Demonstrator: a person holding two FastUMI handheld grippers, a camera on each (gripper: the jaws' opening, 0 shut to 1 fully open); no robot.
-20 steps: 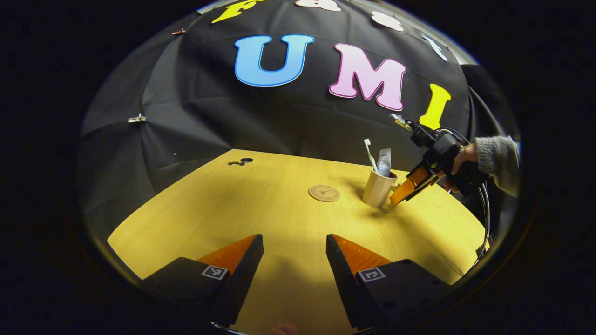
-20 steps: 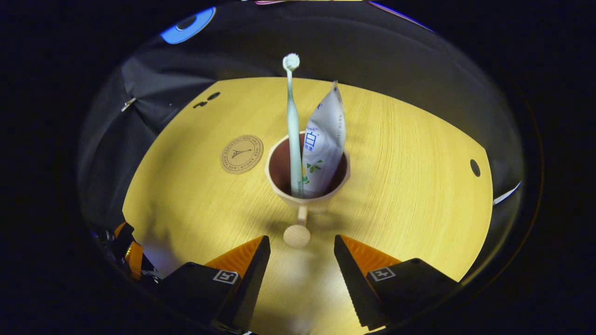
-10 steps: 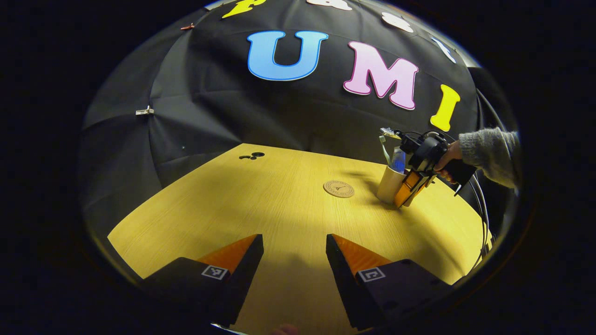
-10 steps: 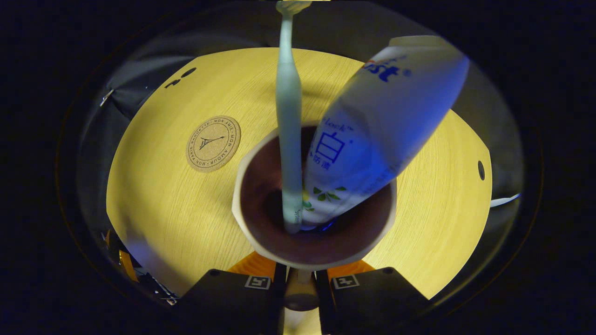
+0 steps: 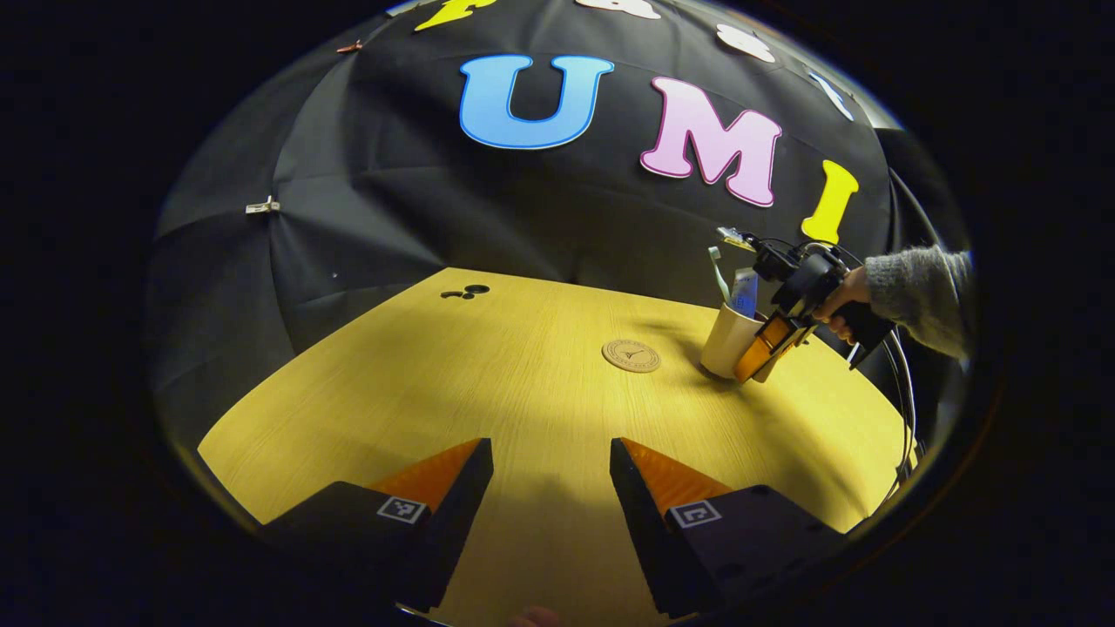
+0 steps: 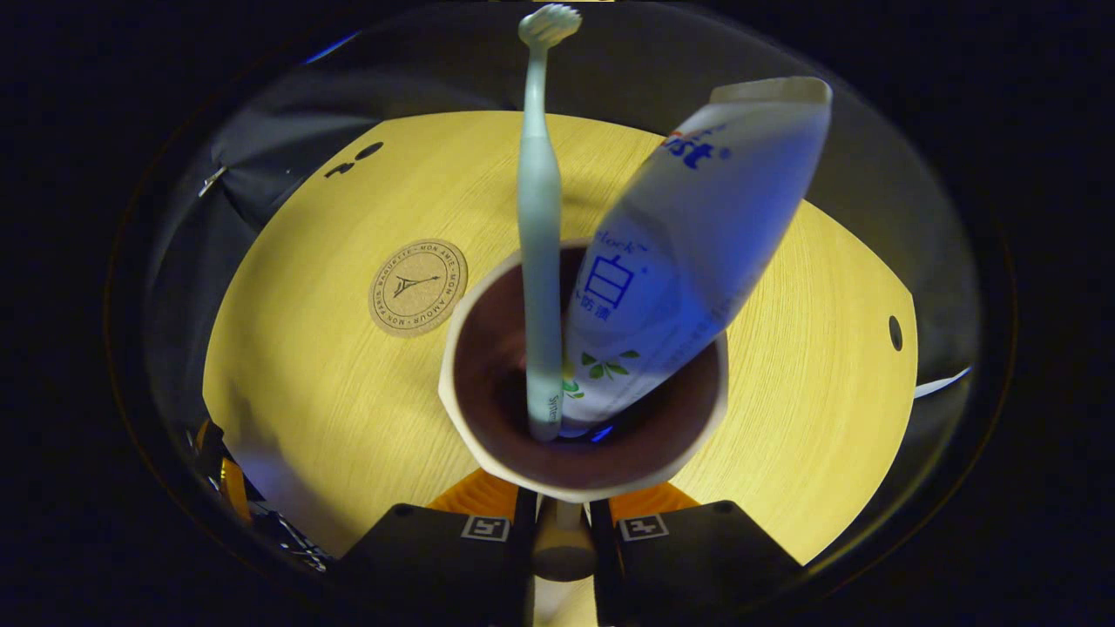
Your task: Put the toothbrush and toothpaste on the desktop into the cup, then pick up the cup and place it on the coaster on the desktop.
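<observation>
Right gripper view: round cork coaster (image 6: pixel 417 287), wood-grain desktop (image 6: pixel 810 348).

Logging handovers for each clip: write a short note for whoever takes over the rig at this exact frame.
Right gripper: shut on the cup's handle.
Left gripper: open, holding nothing, low over the desktop.
Toothbrush and toothpaste stand in the cup, which tilts toward the coaster.
Done: both items loaded, handle gripped.
Left: carry the cup to the coaster, set it down, let go.
</observation>
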